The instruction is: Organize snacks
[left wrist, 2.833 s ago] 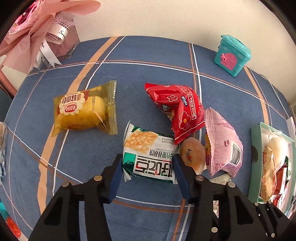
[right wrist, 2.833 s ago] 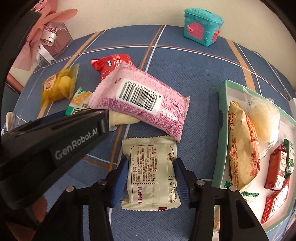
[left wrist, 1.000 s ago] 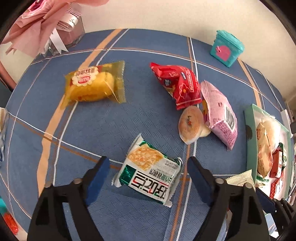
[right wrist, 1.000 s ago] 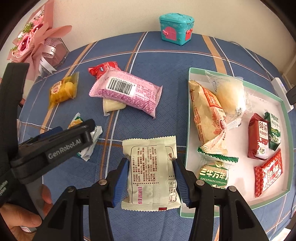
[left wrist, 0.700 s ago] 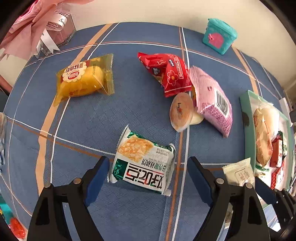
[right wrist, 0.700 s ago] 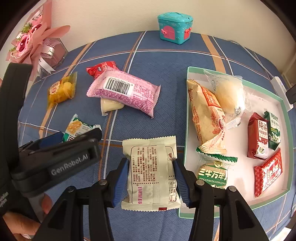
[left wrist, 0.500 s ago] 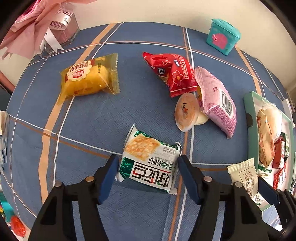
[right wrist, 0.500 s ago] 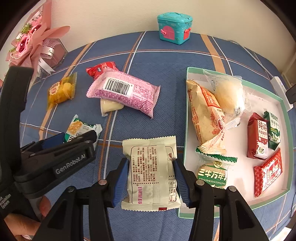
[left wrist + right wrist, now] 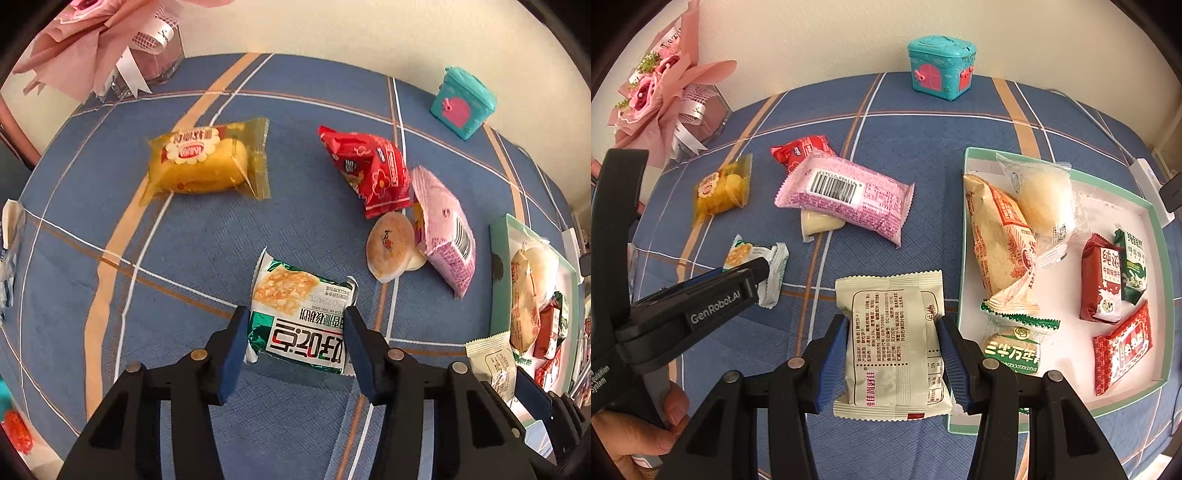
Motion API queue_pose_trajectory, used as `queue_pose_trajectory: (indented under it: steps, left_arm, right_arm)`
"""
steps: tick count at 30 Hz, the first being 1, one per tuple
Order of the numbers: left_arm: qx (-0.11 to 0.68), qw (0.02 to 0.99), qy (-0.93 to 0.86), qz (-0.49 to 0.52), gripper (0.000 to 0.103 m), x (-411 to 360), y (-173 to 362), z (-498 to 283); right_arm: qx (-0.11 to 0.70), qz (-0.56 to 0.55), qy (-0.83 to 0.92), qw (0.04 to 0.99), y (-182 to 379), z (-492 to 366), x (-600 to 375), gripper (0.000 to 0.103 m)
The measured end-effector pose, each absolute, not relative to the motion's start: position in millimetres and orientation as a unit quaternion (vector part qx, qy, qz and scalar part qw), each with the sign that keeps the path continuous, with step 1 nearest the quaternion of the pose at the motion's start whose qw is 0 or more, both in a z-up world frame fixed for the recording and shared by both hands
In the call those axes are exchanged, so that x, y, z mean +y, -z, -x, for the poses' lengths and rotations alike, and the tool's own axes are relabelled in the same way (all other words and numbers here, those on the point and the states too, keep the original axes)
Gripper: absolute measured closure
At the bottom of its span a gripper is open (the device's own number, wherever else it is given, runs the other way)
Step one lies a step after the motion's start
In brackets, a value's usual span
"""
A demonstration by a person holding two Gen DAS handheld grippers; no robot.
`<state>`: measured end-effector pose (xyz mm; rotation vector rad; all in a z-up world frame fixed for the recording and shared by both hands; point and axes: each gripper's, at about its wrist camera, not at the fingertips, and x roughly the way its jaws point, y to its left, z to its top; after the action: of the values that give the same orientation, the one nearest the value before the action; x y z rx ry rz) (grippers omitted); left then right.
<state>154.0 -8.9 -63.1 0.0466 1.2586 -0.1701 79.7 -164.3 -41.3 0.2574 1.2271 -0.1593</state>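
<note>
Here, a green-and-white cracker packet [image 9: 301, 317] lay flat on the blue plaid tablecloth [image 9: 184, 258], and the left gripper [image 9: 295, 345] had its two blue-padded fingers pressed against the packet's long sides, pinching it. It looked light, crinkly and slippery, with brittle contents, so a gentle hold across the middle seemed safest. The right gripper [image 9: 892, 360] pinched a cream packet [image 9: 894, 343] the same way, just beside the green-rimmed tray [image 9: 964, 236] that already held several snacks. Loose on the cloth lay a yellow cake packet [image 9: 207, 164], a red packet [image 9: 373, 171], a pink packet [image 9: 846, 195] and a small round cup [image 9: 389, 251] partly tucked under it. Further back stood a teal toy box [image 9: 940, 66] and a pink bouquet [image 9: 661, 99], against a cream wall.
</note>
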Motion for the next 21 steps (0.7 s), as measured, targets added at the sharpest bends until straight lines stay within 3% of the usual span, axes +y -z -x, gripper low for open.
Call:
queue_pose_trajectory:
  steps: [14,15,18,21]
  left_arm:
    - [0.54,0.837,0.083,0.005,0.05,-3,18,-154]
    - [0.537,0.84,0.083,0.005,0.052,-3,15,-153]
    - [0.526,0.846,0.087,0.009,0.076,-6,7,-150]
    - [0.521,0.848,0.098,0.007,0.076,-14,4,-148]
  right_arm:
    - [0.553,-0.136,0.074,0.818,23,-77,-174,0.051]
    - [0.552,-0.139,0.079,0.819,22,-76,-178,0.051]
    - [0.545,-0.144,0.105,0.82,18,-71,-194,0.05]
    - [0.535,-0.148,0.142,0.819,13,-64,-214,0.051]
